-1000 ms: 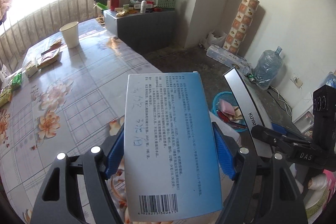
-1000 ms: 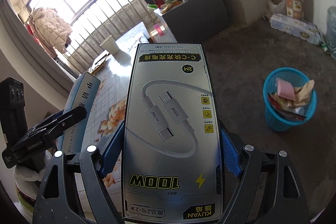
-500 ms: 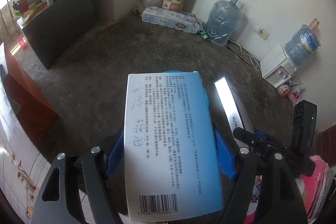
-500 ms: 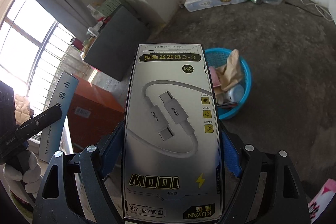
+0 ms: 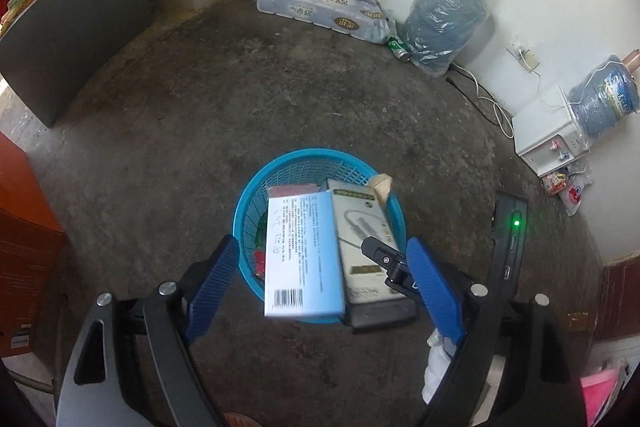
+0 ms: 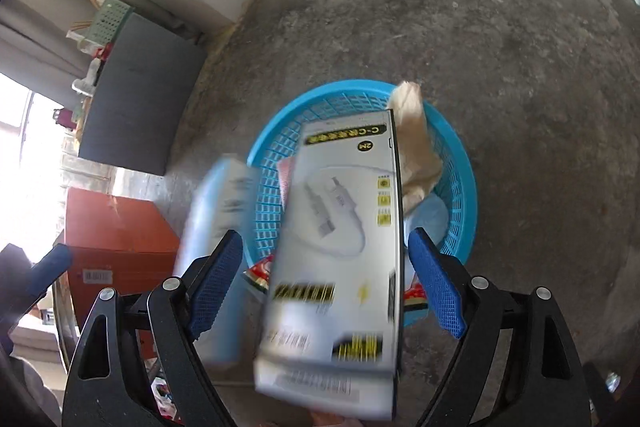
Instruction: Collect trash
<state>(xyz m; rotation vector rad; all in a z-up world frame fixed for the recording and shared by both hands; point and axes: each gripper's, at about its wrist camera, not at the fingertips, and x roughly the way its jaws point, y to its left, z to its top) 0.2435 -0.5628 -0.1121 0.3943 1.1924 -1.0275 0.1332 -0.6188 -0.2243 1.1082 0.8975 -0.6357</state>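
A blue plastic trash basket (image 5: 280,169) (image 6: 460,167) stands on the concrete floor and holds paper and wrappers. In the left wrist view a pale blue box with a barcode (image 5: 302,255) hangs loose over the basket. It lies between the pads of my left gripper (image 5: 322,241) without touching them, and the jaws are opening. In the right wrist view a grey charging-cable box (image 6: 340,247), blurred by motion, drops free over the basket between the pads of my right gripper (image 6: 325,234), whose jaws are also opening. The cable box (image 5: 368,251) lies beside the blue one.
A pack of toilet rolls (image 5: 320,9) and a wrapped water jug (image 5: 444,19) stand by the far wall. A white dispenser (image 5: 548,135) with cables is at the right. A grey cabinet (image 5: 72,39) and an orange-red cabinet (image 6: 116,235) stand at the left.
Both grippers swung from the table down over the blue basket. Their jaws widened and let go of the pale blue box and the cable box, which now fall toward the basket.
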